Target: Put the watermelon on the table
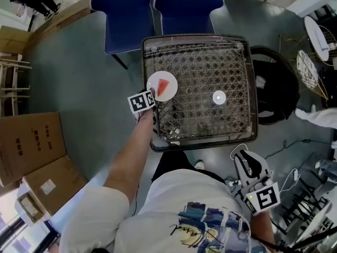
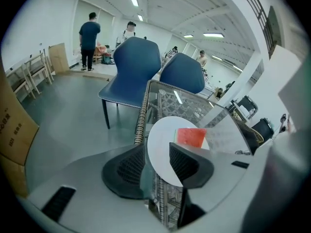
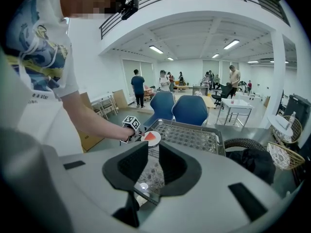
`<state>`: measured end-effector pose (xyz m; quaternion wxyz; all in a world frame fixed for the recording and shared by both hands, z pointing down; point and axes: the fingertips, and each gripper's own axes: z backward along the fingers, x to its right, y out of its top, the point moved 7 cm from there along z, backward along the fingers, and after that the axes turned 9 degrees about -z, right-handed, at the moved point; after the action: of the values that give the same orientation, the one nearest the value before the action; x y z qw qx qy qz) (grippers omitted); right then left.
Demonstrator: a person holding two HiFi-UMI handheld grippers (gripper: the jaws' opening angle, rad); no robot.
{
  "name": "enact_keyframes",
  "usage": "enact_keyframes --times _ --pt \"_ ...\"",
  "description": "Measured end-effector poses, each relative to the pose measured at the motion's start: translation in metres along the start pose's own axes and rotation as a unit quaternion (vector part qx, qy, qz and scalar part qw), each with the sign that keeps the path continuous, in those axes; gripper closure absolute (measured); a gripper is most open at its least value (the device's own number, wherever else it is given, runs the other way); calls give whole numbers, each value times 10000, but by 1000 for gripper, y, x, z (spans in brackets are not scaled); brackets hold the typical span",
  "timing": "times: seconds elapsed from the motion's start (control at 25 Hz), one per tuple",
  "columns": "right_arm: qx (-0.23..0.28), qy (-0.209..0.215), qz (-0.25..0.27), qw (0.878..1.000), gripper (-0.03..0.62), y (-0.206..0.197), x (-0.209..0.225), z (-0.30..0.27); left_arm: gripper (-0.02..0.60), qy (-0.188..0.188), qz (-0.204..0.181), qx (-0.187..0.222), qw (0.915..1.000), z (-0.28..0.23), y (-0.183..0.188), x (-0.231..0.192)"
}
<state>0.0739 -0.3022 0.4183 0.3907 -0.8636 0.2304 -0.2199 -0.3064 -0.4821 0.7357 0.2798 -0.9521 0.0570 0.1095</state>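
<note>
A red watermelon slice (image 1: 165, 84) lies on a round white plate (image 1: 158, 91) at the left side of the wicker-rimmed glass table (image 1: 200, 37). My left gripper (image 1: 153, 96) is at the plate's near-left rim. In the left gripper view its jaws (image 2: 156, 166) stand open on either side of the plate (image 2: 163, 140), not pressing it, with the slice (image 2: 191, 137) just beyond. My right gripper (image 1: 241, 153) hangs off the table's near right corner, open and empty (image 3: 153, 154). The right gripper view shows the plate (image 3: 154, 141) far ahead.
A small white disc (image 1: 219, 97) lies on the table's right half. Two blue chairs (image 1: 152, 9) stand behind the table. A black round basket (image 1: 274, 88) sits to its right, cardboard boxes (image 1: 29, 146) to the left. People stand far back (image 2: 90, 38).
</note>
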Motion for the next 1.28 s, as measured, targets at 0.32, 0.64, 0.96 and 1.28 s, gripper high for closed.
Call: enact_keyframes --times 0.32,0.64,0.96,1.28 --pt "356 363 291 9983 522 -8 0 15 432 -382 94 577 9976 70 -12 6" --pt "510 970 753 9911 527 -31 4 54 572 -1121 -137 1097 9875 180 -66 69" --pt "758 1556 1197 9776 582 -78 8 121 572 -1957 -1079 1625 9611 310 -145 191" --pt "776 2160 1487 9619 582 -128 -10 179 572 -2184 -1670 2033 9397 435 -229 296"
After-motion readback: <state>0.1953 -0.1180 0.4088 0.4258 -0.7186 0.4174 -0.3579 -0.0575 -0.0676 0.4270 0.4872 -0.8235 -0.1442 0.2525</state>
